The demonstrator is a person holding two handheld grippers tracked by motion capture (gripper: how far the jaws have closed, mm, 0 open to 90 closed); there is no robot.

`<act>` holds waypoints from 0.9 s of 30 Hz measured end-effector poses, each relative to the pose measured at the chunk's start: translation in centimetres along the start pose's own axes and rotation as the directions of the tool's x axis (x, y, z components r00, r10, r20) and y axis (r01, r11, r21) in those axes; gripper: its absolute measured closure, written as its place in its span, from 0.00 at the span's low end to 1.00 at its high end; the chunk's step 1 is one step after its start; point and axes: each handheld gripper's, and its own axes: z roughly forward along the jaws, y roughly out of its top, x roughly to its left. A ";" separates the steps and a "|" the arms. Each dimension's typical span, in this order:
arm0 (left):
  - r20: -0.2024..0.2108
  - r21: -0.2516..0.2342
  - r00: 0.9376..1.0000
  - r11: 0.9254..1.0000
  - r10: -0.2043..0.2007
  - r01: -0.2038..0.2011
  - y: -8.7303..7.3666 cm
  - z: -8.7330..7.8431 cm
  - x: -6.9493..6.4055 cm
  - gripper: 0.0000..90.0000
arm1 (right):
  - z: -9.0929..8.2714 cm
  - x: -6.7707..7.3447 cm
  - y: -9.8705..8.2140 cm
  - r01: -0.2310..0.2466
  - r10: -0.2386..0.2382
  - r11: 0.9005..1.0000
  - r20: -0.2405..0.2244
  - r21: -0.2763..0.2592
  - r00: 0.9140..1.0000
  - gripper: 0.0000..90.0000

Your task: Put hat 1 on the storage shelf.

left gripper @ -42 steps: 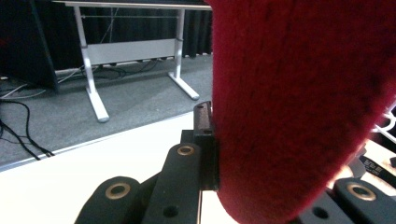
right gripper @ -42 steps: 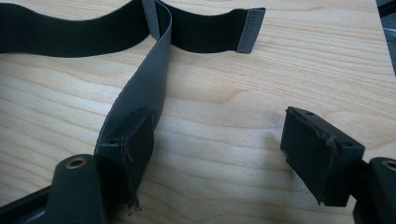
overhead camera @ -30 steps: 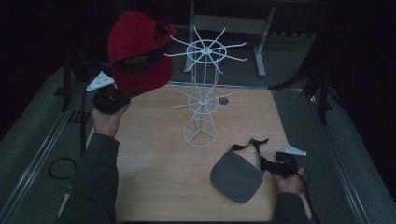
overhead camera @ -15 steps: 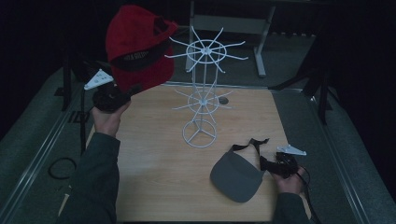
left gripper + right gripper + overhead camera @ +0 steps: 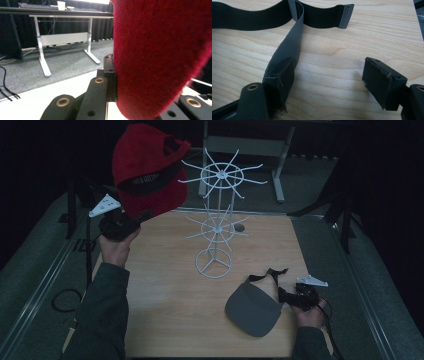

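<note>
Dark grey-green sleeves (image 5: 102,315) cover both forearms; each black gripper (image 5: 120,226) carries brass-ringed screw holes and a grey three-cornered plate (image 5: 104,205).

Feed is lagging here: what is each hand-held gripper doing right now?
Left hand-held gripper: shut on the red cap, held up.
Right hand-held gripper: open, by the grey visor's strap.

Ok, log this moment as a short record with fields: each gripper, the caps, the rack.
left gripper: shut on the red cap, held up in the air left of the rack
right gripper: open, low over the table, one jaw against the visor's strap
grey visor: flat on the wooden table
white wire rack: upright mid-table, two tiers of hooks, nothing hanging on it
</note>
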 end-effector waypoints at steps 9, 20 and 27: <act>-0.005 0.047 0.999 0.998 0.046 -0.046 -0.6 0.6 -0.5 0.95 | 0.0 0.0 0.0 0.000 0.000 1.000 0.001 0.000 1.000 0.29; -0.039 0.126 0.997 0.990 0.067 -0.061 -3.0 1.8 -0.4 0.95 | 0.0 0.0 0.0 0.000 0.000 1.000 0.000 0.001 1.000 0.29; -0.053 0.188 0.994 0.979 0.096 -0.085 -4.9 2.5 -0.3 0.95 | 0.0 0.0 0.0 0.000 0.000 1.000 0.000 0.001 1.000 0.28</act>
